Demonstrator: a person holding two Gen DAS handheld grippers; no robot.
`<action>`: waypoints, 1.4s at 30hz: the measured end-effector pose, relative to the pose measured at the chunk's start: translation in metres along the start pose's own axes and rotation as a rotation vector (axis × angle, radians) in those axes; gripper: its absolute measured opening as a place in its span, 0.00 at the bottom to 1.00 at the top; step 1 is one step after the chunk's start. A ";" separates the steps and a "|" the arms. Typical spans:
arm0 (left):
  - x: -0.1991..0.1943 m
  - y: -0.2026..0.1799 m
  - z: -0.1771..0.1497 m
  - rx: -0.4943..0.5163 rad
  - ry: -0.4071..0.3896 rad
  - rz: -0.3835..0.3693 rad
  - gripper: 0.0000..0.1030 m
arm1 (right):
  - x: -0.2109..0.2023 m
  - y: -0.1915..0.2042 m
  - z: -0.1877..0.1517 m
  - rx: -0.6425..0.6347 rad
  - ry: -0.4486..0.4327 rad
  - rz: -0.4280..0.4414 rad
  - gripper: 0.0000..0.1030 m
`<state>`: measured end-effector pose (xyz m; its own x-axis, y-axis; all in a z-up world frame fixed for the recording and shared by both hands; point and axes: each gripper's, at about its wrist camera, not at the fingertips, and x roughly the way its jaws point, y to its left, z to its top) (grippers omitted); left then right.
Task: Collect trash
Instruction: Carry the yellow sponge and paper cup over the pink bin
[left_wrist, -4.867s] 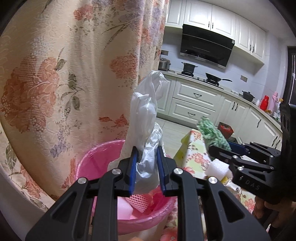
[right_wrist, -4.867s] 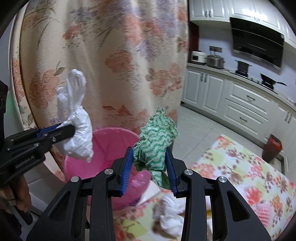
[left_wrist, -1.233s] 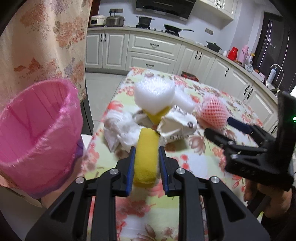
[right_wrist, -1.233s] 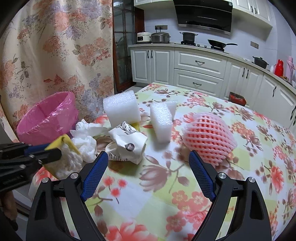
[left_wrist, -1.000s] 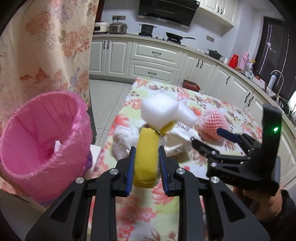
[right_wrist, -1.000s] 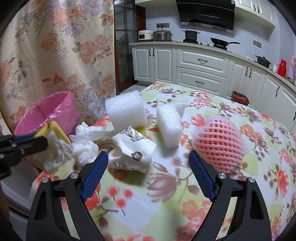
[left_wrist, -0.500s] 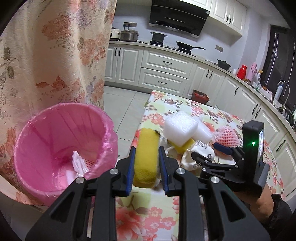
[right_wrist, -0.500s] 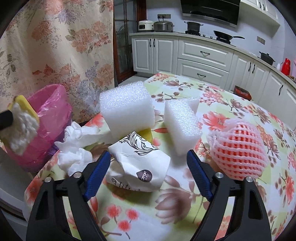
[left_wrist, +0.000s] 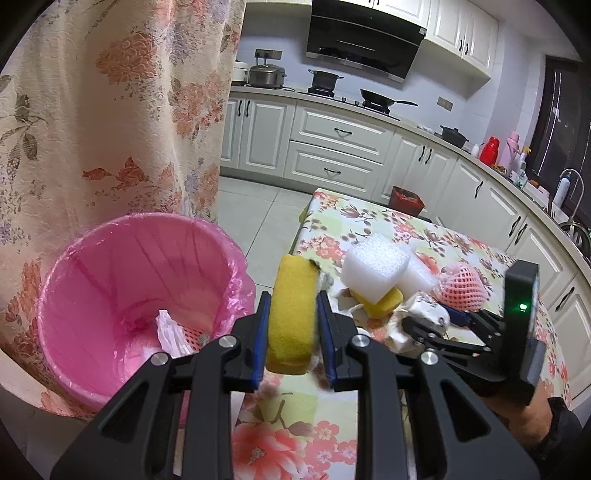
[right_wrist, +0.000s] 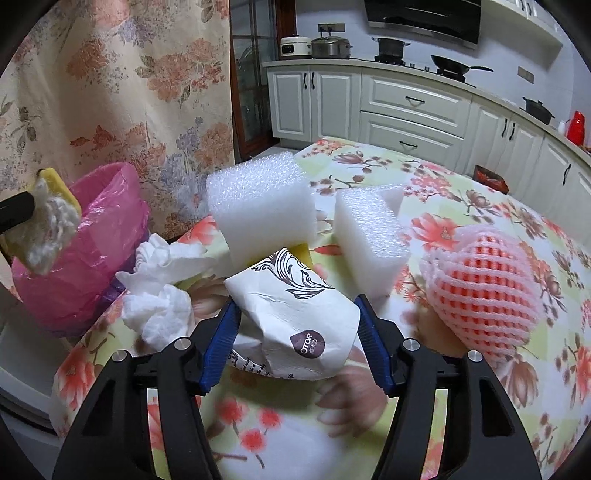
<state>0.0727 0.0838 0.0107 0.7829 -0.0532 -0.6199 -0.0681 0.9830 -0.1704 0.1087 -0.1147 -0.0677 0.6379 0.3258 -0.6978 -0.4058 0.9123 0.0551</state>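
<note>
My left gripper (left_wrist: 291, 306) is shut on a yellow sponge (left_wrist: 291, 291) and holds it in the air just right of the pink lined bin (left_wrist: 110, 280); the right wrist view shows that sponge (right_wrist: 51, 221) at the far left, over the bin (right_wrist: 85, 258). My right gripper (right_wrist: 297, 314) is low over the table with its jaws closing around a crumpled white printed paper packet (right_wrist: 295, 306). The blue pads (right_wrist: 225, 332) stand right at the packet's sides and it looks unsquashed. The left wrist view shows this gripper (left_wrist: 432, 325) at the packet (left_wrist: 424, 314).
On the floral tablecloth (right_wrist: 295, 435) lie two white foam blocks (right_wrist: 258, 206) (right_wrist: 369, 229), a pink foam net (right_wrist: 484, 288), crumpled tissue (right_wrist: 159, 288) and a second yellow sponge (left_wrist: 376, 302). The bin holds a white bag. A floral curtain (left_wrist: 110, 110) hangs behind it.
The left gripper has carried the sponge up and left, off the pile to beside the bin. The right gripper has moved in on the paper packet and its jaws have narrowed.
</note>
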 end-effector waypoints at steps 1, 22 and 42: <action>-0.001 0.000 0.000 -0.001 -0.002 0.001 0.23 | -0.005 -0.001 0.000 0.001 -0.007 0.000 0.58; -0.043 0.056 0.027 -0.051 -0.120 0.110 0.23 | -0.069 0.060 0.081 -0.107 -0.186 0.104 0.58; -0.058 0.095 0.032 -0.106 -0.149 0.187 0.23 | -0.042 0.159 0.132 -0.236 -0.169 0.284 0.58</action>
<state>0.0407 0.1858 0.0548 0.8322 0.1621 -0.5303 -0.2789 0.9489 -0.1476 0.1040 0.0491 0.0641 0.5697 0.6106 -0.5500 -0.7079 0.7046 0.0490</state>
